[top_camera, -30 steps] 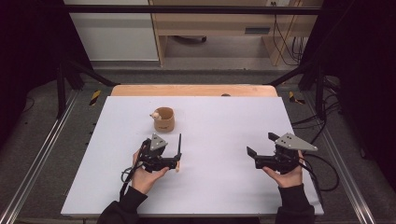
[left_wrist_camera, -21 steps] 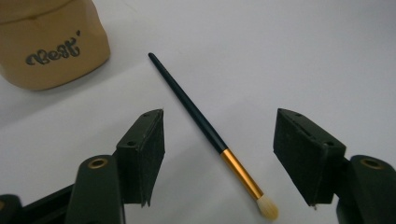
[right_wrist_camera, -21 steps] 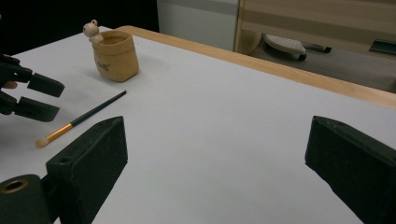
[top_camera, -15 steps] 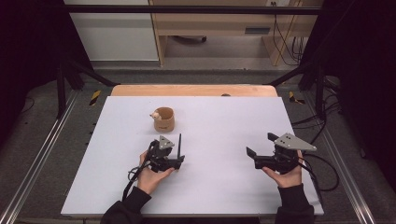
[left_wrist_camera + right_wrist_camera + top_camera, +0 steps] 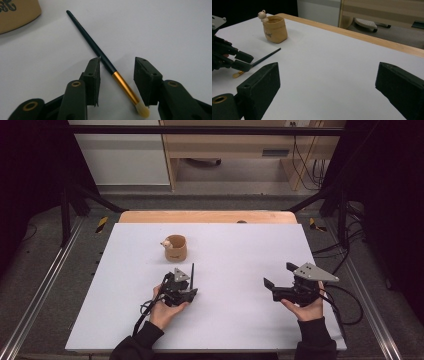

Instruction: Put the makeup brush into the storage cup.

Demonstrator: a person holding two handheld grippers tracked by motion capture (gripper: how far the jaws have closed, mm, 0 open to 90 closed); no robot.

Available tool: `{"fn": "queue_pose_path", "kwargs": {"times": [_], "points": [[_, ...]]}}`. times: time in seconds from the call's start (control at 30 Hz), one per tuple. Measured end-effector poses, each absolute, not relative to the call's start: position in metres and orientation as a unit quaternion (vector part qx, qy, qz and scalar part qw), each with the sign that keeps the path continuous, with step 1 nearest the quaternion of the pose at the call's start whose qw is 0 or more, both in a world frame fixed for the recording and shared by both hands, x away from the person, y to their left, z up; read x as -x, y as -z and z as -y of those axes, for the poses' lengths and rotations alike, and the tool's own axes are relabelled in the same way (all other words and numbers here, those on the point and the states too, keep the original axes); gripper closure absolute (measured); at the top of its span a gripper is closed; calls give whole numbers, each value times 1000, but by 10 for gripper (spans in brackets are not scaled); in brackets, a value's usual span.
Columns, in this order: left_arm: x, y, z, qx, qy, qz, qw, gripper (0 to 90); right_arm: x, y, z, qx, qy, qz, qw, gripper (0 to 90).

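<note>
Brush lying between closing, not yet touching left gripper, right gripper spread over bare table.

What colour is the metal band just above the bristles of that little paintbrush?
Gold, shiny, on the paintbrush, between its dark handle and pale bristles; the left gripper view shows it best.

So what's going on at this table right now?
A person holds a gripper in each hand over a white table. The left gripper has come down over a thin dark-handled paintbrush with a gold ferrule; its fingers have just been closing around the brush, which still lies flat on the table. The right gripper waits open, off to the side. A small tan pot stands beyond the brush.
</note>
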State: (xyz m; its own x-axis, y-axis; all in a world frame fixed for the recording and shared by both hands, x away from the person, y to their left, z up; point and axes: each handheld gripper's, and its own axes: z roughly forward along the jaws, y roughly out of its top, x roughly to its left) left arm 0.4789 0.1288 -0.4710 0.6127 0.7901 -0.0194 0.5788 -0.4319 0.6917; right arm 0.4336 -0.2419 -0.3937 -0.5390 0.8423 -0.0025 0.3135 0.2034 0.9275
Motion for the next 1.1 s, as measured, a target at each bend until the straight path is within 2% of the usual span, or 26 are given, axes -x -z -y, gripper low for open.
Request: {"fn": "queue_pose_path", "kwargs": {"times": [0.47, 1.1], "points": [[-478, 471, -129, -832, -150, -415, 337, 755, -434, 395, 241, -398, -488, -729, 269, 59], [-479, 470, -133, -833, -160, -423, 320, 822, -434, 396, 241, -398, -485, -731, 269, 58]]}}
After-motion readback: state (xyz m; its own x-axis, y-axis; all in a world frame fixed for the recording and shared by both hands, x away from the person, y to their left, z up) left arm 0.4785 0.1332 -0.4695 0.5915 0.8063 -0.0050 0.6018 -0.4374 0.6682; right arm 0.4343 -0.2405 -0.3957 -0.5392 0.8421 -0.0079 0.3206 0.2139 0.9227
